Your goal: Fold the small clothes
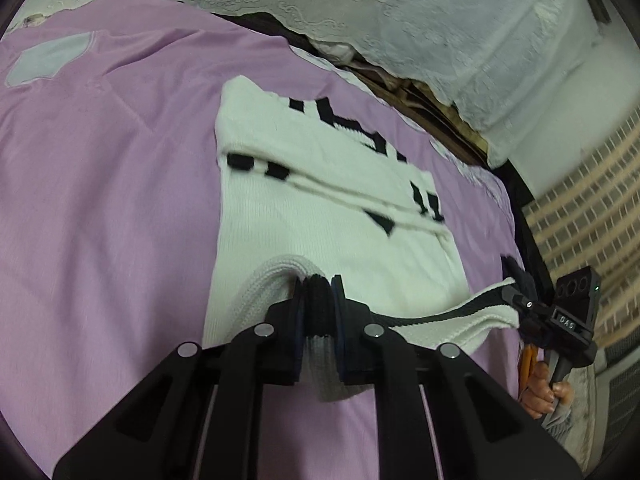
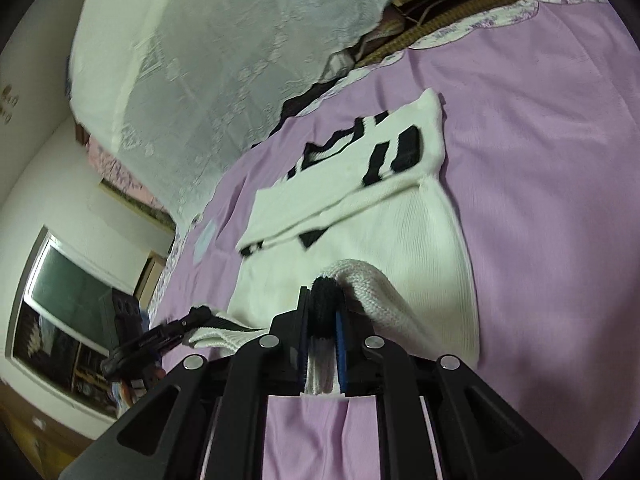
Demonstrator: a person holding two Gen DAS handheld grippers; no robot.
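The left tool [image 1: 318, 280] and right tool [image 2: 323, 292] are each pinching shut on the sweater's [image 1: 320, 184] ribbed black-and-white hem, lifting it; the sweater is lying partly folded on the purple bed [image 1: 100, 184].

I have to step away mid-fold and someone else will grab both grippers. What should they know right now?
Left gripper: shut on the near hem of the white knit sweater, at its left end.
Right gripper: shut on the same hem, at the other end; the black-and-white edge is lifted and stretched between the two.
The sweater lies on the purple bedsheet, sleeves already folded across the body.
Done: sleeves in, hem gripped.
Left: likely carry the hem forward over the body toward the far end, lay it down, release, smooth.
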